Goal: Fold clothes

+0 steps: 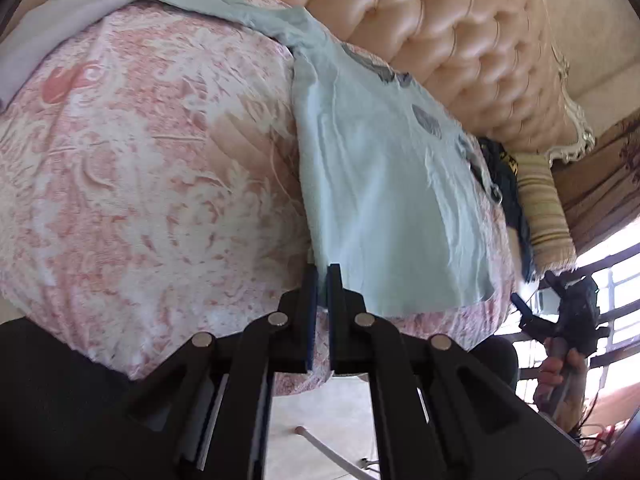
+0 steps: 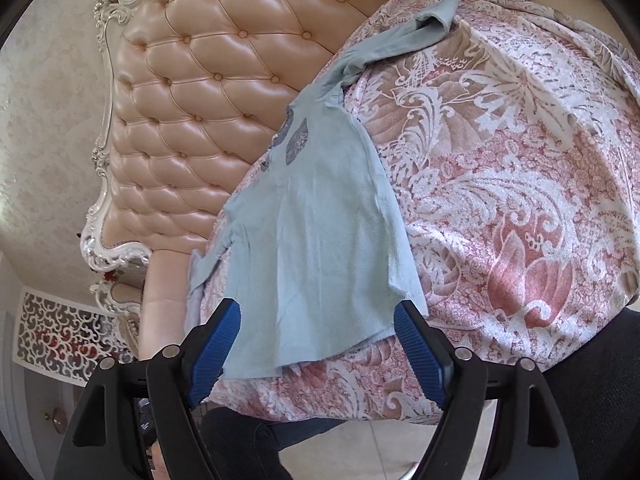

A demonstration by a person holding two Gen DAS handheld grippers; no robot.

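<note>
Garment: a pale blue T-shirt (image 1: 384, 184) lies spread flat on the bed, on a pink-and-white floral bedspread (image 1: 140, 152), its hem toward the foot edge nearest the cameras and its collar end up toward the tufted peach headboard (image 1: 460, 40). Spreading it flat presumably gives clean fold lines. Left gripper (image 1: 322, 276) has its jaws closed to a thin slit right at the hem's corner; the blue cloth edge appears pinched between them, though the exact contact is partly hidden by the fingers, so I judge this a grip on the hem corner. Right gripper (image 2: 318, 316) stands with jaws wide apart, straddling the opposite stretch of the hem in its own view (image 2: 320, 240); the ribbed blue pads (image 2: 420, 344) touch nothing I can confirm. Likely intent: take both hem corners and carry the hem up toward the collar. Shirt fabric looks like thin, soft knit, slightly creased, with grey printed patches near the chest. One sleeve (image 2: 432, 20) is twisted and bunched. Bedspread is raised, textured weave; should offer some friction under the shirt. Headboard is glossy, buttoned, leather-like, framed in carved white trim (image 2: 108, 184). Person's hand (image 1: 556, 372) holds the right tool's handle, seen from the left wrist.
</note>
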